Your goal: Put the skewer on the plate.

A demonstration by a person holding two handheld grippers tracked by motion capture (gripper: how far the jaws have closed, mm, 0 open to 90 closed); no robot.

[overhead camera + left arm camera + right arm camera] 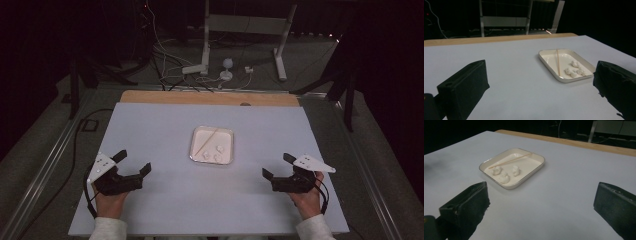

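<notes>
Both grippers rest wide apart and empty on the bench (150,210), the left gripper (135,162) at 8 o'clock and the right gripper (278,166) at 4 o'clock of the tray (194,145). Inside lie a thin stick (209,139) and three white lumps (214,153). Nothing is grasped yet; the likely next move is a reach toward the tray, calling for a fine pinch.

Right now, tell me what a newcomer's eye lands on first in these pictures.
First, the shallow white tray at the middle of the pale table, holding a thin wooden stick laid slantwise and three small white lumps at its near end. Next, the two black grippers resting near the table's front edge: the left gripper and the right gripper, both with jaws spread wide and holding nothing.
</notes>
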